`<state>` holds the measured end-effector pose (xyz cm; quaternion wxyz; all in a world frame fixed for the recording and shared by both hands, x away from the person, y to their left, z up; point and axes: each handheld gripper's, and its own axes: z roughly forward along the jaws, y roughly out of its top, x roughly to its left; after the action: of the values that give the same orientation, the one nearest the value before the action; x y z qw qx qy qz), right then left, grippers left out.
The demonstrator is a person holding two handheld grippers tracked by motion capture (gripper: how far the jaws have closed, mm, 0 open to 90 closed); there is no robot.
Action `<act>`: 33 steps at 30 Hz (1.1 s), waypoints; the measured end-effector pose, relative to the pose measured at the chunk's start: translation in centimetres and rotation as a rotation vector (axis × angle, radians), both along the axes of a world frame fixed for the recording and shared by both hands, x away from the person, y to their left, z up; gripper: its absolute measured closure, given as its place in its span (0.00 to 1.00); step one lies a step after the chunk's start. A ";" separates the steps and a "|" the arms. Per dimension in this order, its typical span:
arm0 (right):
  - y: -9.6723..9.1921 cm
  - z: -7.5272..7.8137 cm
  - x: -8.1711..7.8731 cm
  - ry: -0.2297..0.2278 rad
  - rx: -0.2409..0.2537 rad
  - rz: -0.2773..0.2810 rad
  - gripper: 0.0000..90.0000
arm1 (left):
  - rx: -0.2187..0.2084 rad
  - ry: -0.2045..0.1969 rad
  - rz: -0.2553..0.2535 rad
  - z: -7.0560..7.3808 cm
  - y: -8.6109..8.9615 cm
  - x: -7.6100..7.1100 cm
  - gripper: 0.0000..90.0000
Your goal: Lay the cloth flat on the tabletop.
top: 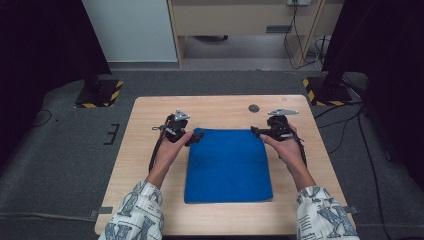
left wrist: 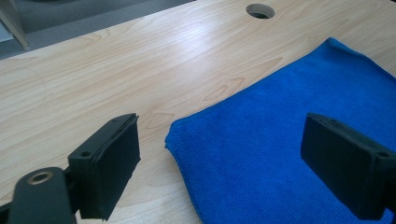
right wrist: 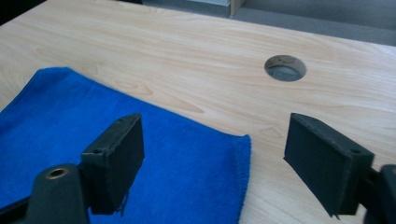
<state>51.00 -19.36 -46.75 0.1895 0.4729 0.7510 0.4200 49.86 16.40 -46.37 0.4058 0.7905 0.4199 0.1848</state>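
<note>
Blue folded cloth (top: 228,166) lying flat mid-counter (top: 150,120), far corners just released. Left hand-held gripper (top: 192,138) & right hand-held gripper (top: 256,132) hovering w/ jaws spread, nothing pinched, probably backing off so the fold stays put.

The cloth (top: 228,166) lies on the surface (top: 145,150), with the left tool (top: 196,137) at its far left corner, the right tool (top: 256,131) at its far right corner, and the hole (top: 254,108) beyond it.
</note>
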 end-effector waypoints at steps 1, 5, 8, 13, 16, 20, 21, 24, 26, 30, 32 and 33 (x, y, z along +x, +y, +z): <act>0.0 0.0 0.0 0.000 0.000 0.000 0.21 | 0.000 0.000 0.000 0.0 0.0 0.0 0.12; 0.6 -0.2 -0.4 0.005 0.012 0.029 0.19 | 0.008 -0.005 -0.016 0.2 -0.2 -0.3 0.11; 1.2 -0.4 -0.8 0.008 0.010 0.044 0.17 | 0.011 -0.007 -0.024 0.4 0.0 -0.5 0.11; 2.6 -0.5 -1.7 0.006 0.000 0.087 0.15 | 0.009 -0.008 -0.042 0.7 0.4 -0.8 0.10; 4.3 -0.5 -2.7 0.014 -0.028 0.148 0.15 | 0.004 -0.014 -0.050 0.9 0.9 -1.1 0.10; 6.2 -0.4 -3.7 0.024 -0.028 0.215 0.17 | -0.006 -0.019 -0.046 1.2 1.7 -1.5 0.10; 6.2 -0.4 -3.7 0.024 -0.028 0.215 0.17 | -0.006 -0.019 -0.046 1.2 1.7 -1.5 0.10; 8.3 -0.4 -4.8 0.025 -0.038 0.279 0.21 | -0.010 -0.021 -0.040 1.3 2.4 -1.7 0.09; 8.8 -0.3 -5.0 0.025 -0.042 0.293 0.22 | -0.013 -0.023 -0.038 1.3 2.7 -1.8 0.09; 10.8 -0.4 -6.2 0.023 -0.052 0.347 0.27 | -0.012 -0.026 -0.029 1.3 3.4 -2.3 0.09; 11.9 -0.4 -7.0 0.028 -0.057 0.381 0.30 | -0.011 -0.021 -0.019 1.1 3.9 -2.5 0.09; 11.9 -0.4 -7.0 0.028 -0.057 0.381 0.30 | -0.011 -0.021 -0.019 1.1 3.9 -2.5 0.09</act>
<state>43.96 -7.43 -47.18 0.1095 0.3225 0.8410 0.4204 47.40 20.32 -45.27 0.4165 0.7901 0.4091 0.1871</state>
